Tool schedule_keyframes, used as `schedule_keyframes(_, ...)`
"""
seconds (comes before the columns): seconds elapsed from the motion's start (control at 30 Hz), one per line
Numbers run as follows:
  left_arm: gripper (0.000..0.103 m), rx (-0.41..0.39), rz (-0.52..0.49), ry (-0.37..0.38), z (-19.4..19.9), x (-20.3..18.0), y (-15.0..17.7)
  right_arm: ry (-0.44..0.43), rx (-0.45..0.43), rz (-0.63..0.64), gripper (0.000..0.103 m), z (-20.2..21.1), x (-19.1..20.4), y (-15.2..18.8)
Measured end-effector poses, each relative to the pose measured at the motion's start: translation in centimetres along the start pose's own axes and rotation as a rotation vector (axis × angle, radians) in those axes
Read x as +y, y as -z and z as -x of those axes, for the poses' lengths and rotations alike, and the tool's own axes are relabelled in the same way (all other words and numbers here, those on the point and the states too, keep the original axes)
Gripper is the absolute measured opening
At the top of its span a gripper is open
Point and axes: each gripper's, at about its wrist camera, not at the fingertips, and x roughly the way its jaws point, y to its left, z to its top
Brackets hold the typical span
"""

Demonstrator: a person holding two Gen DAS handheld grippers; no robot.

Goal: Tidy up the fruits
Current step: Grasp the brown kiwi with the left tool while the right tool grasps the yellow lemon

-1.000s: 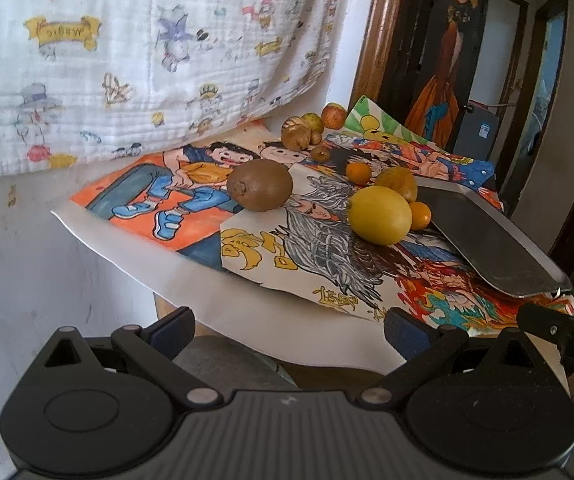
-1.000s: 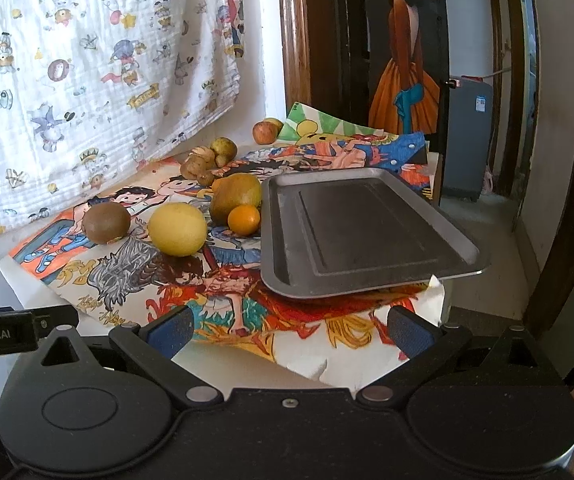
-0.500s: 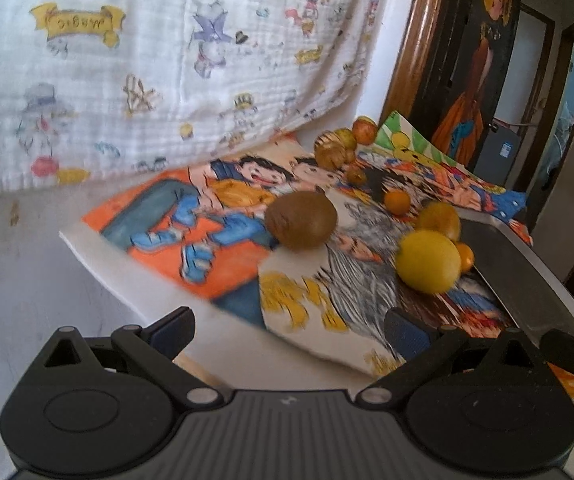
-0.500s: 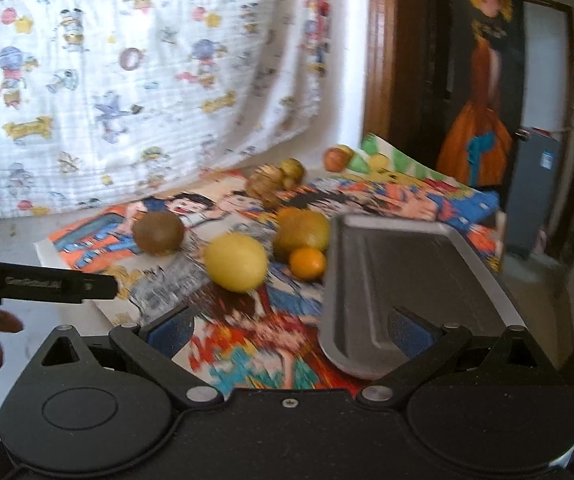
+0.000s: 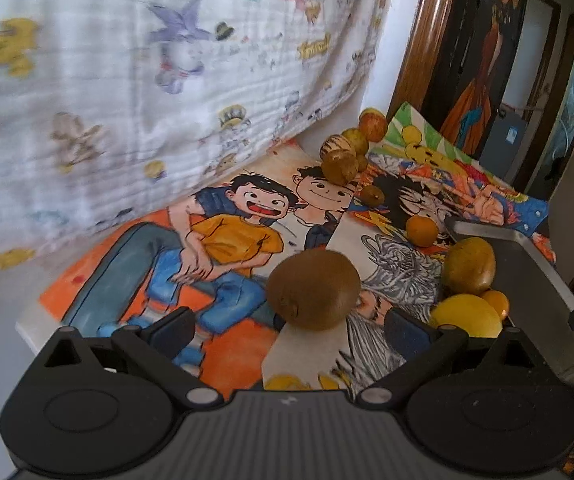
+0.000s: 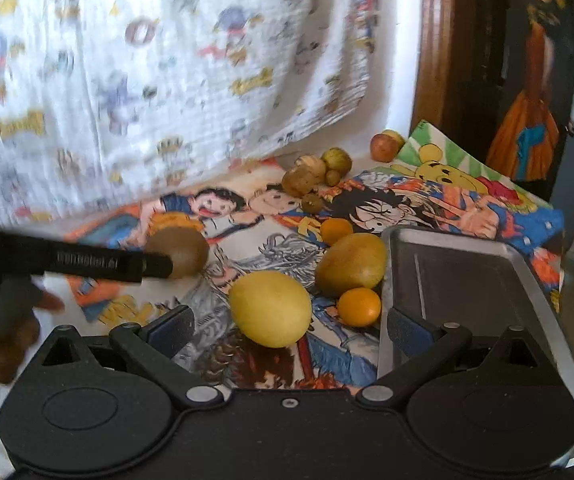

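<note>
A brown kiwi (image 5: 313, 288) lies on the cartoon posters, just ahead of and between the tips of my open left gripper (image 5: 289, 330), which holds nothing. In the right wrist view a yellow lemon (image 6: 271, 308) sits between the tips of my open right gripper (image 6: 289, 328), also holding nothing. There, one left-gripper finger (image 6: 99, 264) reaches the kiwi (image 6: 179, 254). A yellow-brown mango (image 6: 351, 264) and two small oranges (image 6: 359, 306) (image 6: 336, 230) lie beside the grey metal tray (image 6: 467, 280), which is bare.
Several small brownish fruits (image 6: 307, 172) and a reddish apple (image 6: 385, 146) sit at the back by the wall. A printed cloth (image 6: 167, 60) hangs behind the table. A hand (image 6: 7, 320) holds the left gripper. A wooden door frame (image 6: 431, 40) stands on the right.
Both grippers have moved forward over the table. The left one closed in on the kiwi, the right one on the lemon. The fruits have not moved.
</note>
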Motion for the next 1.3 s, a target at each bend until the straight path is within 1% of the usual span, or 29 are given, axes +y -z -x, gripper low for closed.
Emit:
schedule_keyframes(0.17, 0.103, 0.023, -0.032, 0.019, -1.9, -0.3, -1.2, -0.016, 0.049, 0.046, 0.089, -3.3, 0.1, -0.5)
schedule_keyframes(0.3, 0.103, 0.04, -0.03, 0.02, -3.3, -0.2, -1.8, -0.053, 0.083, 0.088, 0.084, -5.1, 0.4, -0.4)
schedule_keyframes(0.37, 0.102, 0.051, -0.025, 0.01, -3.8, -0.2, -1.9, -0.07, 0.086, 0.094, 0.08, -5.8, 0.4, -0.4)
schedule_keyframes(0.5, 0.1, 0.049, -0.054, 0.023, -4.5, -0.4, -1.9, -0.084, 0.099, 0.088, 0.075, -6.9, 0.0, -0.3)
schedule_keyframes(0.7, 0.089, 0.052, -0.067, 0.036, -5.1, -0.7, -1.7, -0.125, 0.11, 0.077, 0.066, -7.9, -0.1, -0.2)
schedule_keyframes(0.77, 0.083, 0.048, -0.072, 0.042, -5.2, -0.8, -1.6, -0.138, 0.107, 0.068, 0.062, -8.1, -0.2, -0.3)
schedule_keyframes(0.83, 0.078, 0.047, -0.073, 0.049, -5.2, -0.8, -1.6, -0.149, 0.098, 0.051, 0.062, -8.1, -0.4, -0.2)
schedule_keyframes(0.93, 0.066, 0.043, -0.084, 0.066, -5.2, -1.0, -1.5, -0.156, 0.085, 0.036, 0.061, -8.2, -0.6, -0.1)
schedule_keyframes(1.1, 0.065, 0.038, -0.083, 0.062, -5.2, -1.1, -1.4, -0.167, 0.07, -0.008, 0.061, -8.2, -1.0, 0.1)
schedule_keyframes(1.3, 0.065, -0.003, -0.028, 0.064, -4.3, -0.9, -0.3, -0.196, 0.055, -0.086, 0.06, -7.7, -1.9, 0.6)
